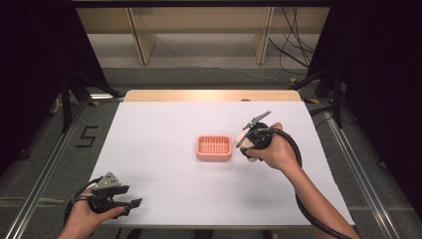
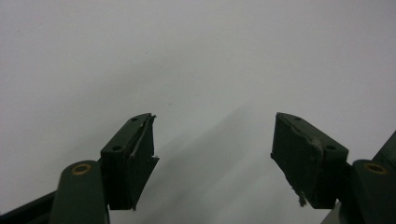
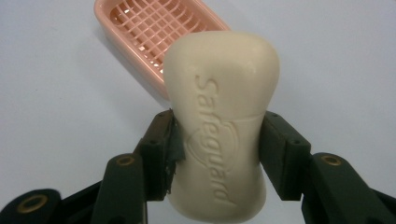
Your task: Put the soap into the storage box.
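High view: one soap bar [image 3: 222, 126], one pink soap dish [image 1: 214, 148], two grippers on a white worktop [image 1: 164, 174].
The right gripper [image 3: 217, 140] clamps its jaws on the cream bar just right of the dish; the left gripper [image 2: 212, 154], near the worktop's front left corner, holds its jaws wide apart with nothing between.

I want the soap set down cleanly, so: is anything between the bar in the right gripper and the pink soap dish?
Nothing visible is. The right gripper holds the soap just beside the pink dish, whose grid is bare. Between them lies only white table. The left gripper sits open, far off near the table's front edge.
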`<state>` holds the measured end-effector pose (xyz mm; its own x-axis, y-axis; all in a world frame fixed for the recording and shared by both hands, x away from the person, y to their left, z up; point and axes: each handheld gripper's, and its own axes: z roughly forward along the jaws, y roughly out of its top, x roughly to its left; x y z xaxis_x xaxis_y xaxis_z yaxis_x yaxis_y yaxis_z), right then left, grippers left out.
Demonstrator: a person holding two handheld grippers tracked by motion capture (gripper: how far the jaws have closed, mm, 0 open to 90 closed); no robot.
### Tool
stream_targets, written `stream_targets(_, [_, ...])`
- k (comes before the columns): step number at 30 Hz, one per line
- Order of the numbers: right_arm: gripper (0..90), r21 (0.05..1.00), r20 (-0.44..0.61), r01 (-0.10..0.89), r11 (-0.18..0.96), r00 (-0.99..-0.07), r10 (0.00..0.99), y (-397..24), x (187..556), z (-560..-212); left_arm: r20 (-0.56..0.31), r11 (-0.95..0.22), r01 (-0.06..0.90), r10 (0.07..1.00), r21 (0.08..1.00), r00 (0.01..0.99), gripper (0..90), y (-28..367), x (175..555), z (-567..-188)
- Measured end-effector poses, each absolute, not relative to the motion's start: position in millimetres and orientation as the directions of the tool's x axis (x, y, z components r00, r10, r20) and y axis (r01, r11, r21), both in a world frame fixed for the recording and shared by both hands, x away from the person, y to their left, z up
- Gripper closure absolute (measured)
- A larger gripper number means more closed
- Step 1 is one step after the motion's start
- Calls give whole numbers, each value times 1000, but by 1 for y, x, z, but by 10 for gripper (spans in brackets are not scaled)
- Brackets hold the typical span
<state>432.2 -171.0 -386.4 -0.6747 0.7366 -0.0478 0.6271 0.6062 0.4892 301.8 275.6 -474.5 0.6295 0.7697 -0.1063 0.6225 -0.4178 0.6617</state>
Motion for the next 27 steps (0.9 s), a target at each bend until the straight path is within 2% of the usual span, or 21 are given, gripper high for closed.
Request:
stream_targets(26, [505,505,-63,604,617,-687,724,-160,440,-386,-98,-418,611,768,672,633,295,276,301,-474])
stream_targets(27, [506,503,-34,625,597,-675,737,-158,440,-386,-99,-418,612,768,671,633,295,276,301,-474])
